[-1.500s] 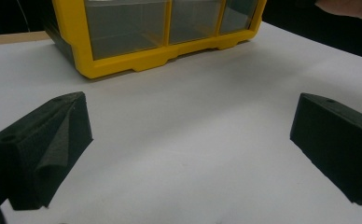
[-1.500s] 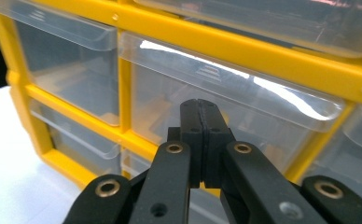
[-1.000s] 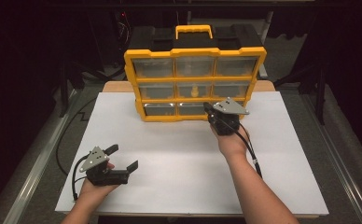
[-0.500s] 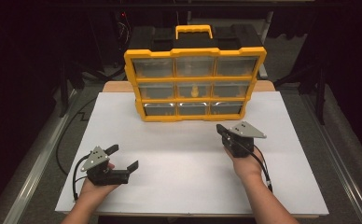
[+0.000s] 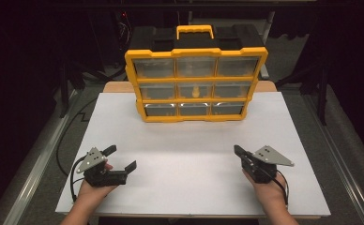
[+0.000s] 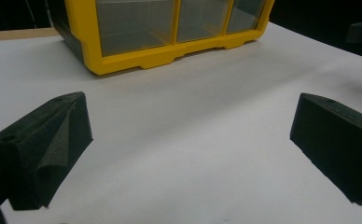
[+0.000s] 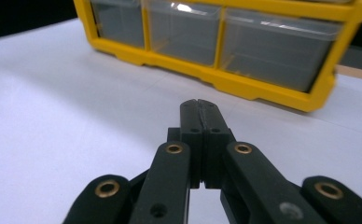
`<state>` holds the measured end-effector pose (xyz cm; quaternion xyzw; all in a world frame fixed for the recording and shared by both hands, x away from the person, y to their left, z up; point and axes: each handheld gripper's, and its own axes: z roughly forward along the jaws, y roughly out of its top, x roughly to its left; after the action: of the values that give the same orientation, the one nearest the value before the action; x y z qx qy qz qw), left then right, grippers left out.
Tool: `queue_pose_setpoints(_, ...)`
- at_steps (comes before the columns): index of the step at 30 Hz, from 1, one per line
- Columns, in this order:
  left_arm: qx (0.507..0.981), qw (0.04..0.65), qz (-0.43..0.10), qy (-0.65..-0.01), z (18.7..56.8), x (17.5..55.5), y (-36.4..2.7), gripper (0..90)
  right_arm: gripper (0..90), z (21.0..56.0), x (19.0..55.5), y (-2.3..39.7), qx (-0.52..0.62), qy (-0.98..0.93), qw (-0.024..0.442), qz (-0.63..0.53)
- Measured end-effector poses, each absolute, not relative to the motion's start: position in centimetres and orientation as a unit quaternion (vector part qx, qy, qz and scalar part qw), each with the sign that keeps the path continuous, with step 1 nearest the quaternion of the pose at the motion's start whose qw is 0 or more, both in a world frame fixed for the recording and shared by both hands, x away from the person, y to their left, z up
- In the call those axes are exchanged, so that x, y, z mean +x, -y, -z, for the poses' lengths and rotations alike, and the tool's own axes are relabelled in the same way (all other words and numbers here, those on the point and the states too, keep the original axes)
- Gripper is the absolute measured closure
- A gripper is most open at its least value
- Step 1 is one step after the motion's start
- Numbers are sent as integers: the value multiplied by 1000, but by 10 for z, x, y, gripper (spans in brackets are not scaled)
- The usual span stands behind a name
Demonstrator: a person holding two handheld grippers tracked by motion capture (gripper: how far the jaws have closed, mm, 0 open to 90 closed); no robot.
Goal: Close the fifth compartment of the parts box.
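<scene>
yellow plastic drawer organiser point(image 5: 196, 84) with clear pull-out bins and a carry handle on top stands upright at the far side of the white counter point(image 5: 189, 164), well apart from both grippers. it looks stiff and boxy, probably light but awkward in bulk, with smooth slippery bin fronts, so the handle point(image 5: 195, 32) or a bin's lip seems the better hold. the left gripper point(image 5: 121, 158) rests with jaws wide apart, the right gripper point(image 5: 237, 150) with jaws pressed together on nothing
</scene>
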<state>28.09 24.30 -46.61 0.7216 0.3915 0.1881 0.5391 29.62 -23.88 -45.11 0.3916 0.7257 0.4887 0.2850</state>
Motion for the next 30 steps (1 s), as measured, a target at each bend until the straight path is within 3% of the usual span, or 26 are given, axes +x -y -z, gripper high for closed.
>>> queue_pose_setpoints(8,717,537,-194,-399,465,281,-250,1,896,449,269,269,394,-706,292,-511)
queue_pose_setpoints(13,718,535,-195,-401,465,281,-249,1,891,453,276,265,393,-711,292,-505)
queue_pose_setpoints(17,720,535,-194,-398,464,280,-248,1,827,458,281,260,390,-718,286,-500)
queue_pose_setpoints(24,726,531,-192,-393,465,280,-247,1,511,464,286,260,393,-732,261,-492)
queue_pose_setpoints(30,720,536,-194,-396,463,279,-249,1,156,464,286,263,400,-723,259,-499)
